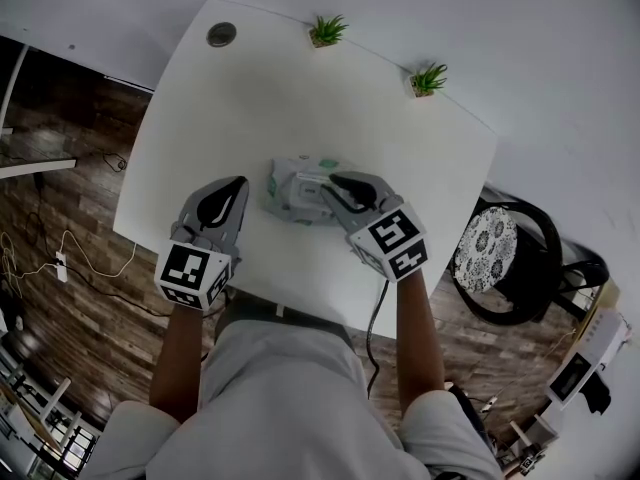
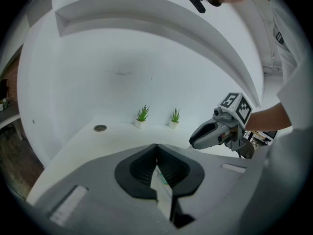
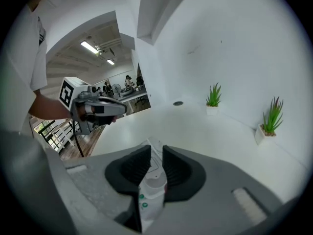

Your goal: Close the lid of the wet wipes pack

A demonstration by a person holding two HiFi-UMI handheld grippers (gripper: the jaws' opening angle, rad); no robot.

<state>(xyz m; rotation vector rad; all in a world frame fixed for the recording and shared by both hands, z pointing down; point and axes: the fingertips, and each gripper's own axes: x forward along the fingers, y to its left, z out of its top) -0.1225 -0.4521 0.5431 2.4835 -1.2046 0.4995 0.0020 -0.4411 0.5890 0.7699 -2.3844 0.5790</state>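
Observation:
The wet wipes pack (image 1: 296, 190), white with green print, lies flat in the middle of the white table (image 1: 200, 118). My right gripper (image 1: 334, 188) rests over the pack's right half, fingertips at the pale lid (image 1: 312, 180). In the right gripper view its jaws stand a narrow gap apart, and the pack (image 3: 152, 180) shows through that gap. My left gripper (image 1: 240, 184) hovers just left of the pack, jaws shut with tips touching; a strip of the pack (image 2: 162, 182) shows under them. I cannot tell whether the lid lies fully flat.
Two small potted plants (image 1: 327, 31) (image 1: 428, 79) stand along the table's far edge, with a round metal grommet (image 1: 221, 34) at the far left corner. A black chair (image 1: 510, 258) stands to the right. The person's legs are at the table's near edge.

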